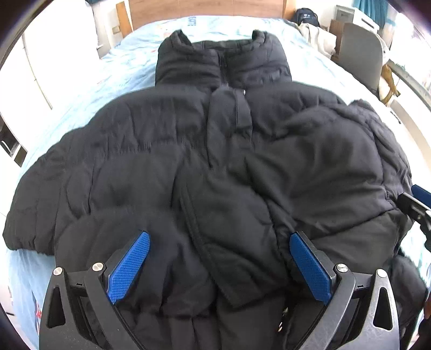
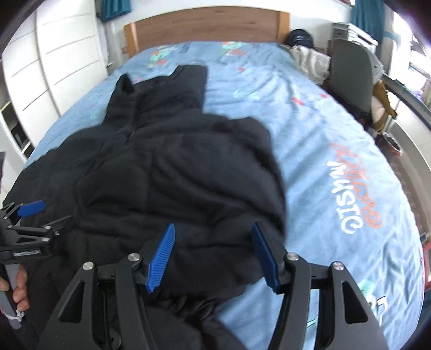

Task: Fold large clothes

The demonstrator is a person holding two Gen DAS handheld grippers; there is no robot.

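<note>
A black puffer jacket [image 1: 204, 167] lies front up on the blue bed sheet [image 1: 80, 88], collar toward the headboard. Its right sleeve is folded in over the body; the left sleeve spreads out to the left. My left gripper [image 1: 219, 242] is open, its blue pads over the jacket's lower front near the zipper. My right gripper [image 2: 214, 234] is open above the folded sleeve of the jacket [image 2: 172, 167] near its right edge. The left gripper also shows at the left of the right wrist view [image 2: 29, 212].
The sheet [image 2: 336, 129] has printed lettering on its right part. A wooden headboard [image 2: 204, 24] stands at the far end. A grey chair [image 2: 350, 78] and piled clothes [image 2: 307, 62] stand right of the bed. White wardrobes [image 2: 54, 53] line the left.
</note>
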